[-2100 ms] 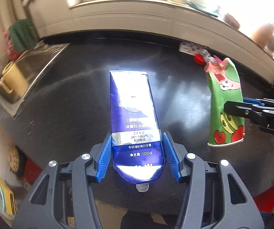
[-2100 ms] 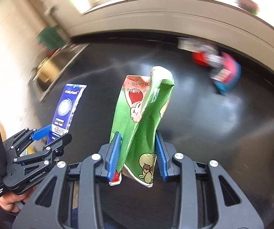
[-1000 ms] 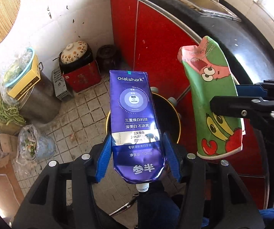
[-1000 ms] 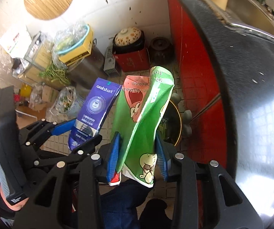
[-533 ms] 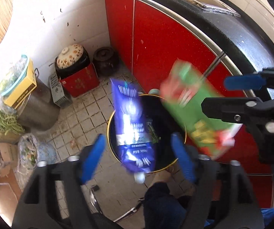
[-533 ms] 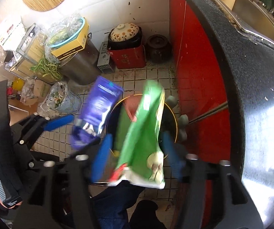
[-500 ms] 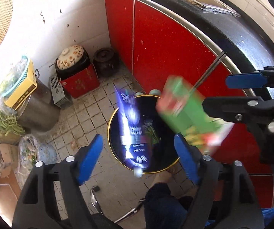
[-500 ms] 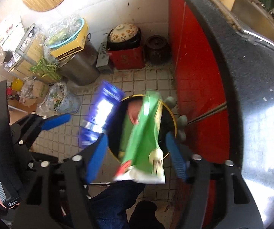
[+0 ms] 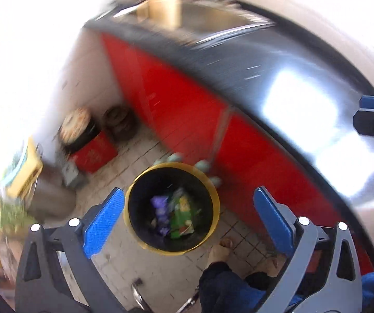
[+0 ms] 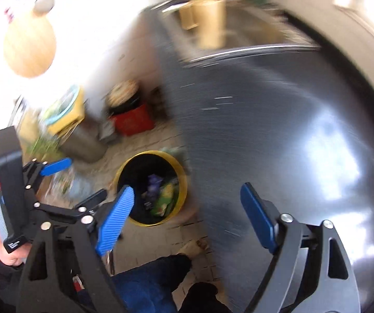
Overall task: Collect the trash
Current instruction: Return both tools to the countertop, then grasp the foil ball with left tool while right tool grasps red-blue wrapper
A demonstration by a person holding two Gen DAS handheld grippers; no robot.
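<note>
The purple toothpaste tube (image 9: 160, 215) and green snack bag (image 9: 183, 212) lie side by side inside the yellow-rimmed bin (image 9: 214, 203) on the tiled floor beside the red cabinet (image 9: 187, 109), under the left gripper (image 9: 187, 214) and right gripper (image 10: 187, 215), both spread wide and empty.
</note>
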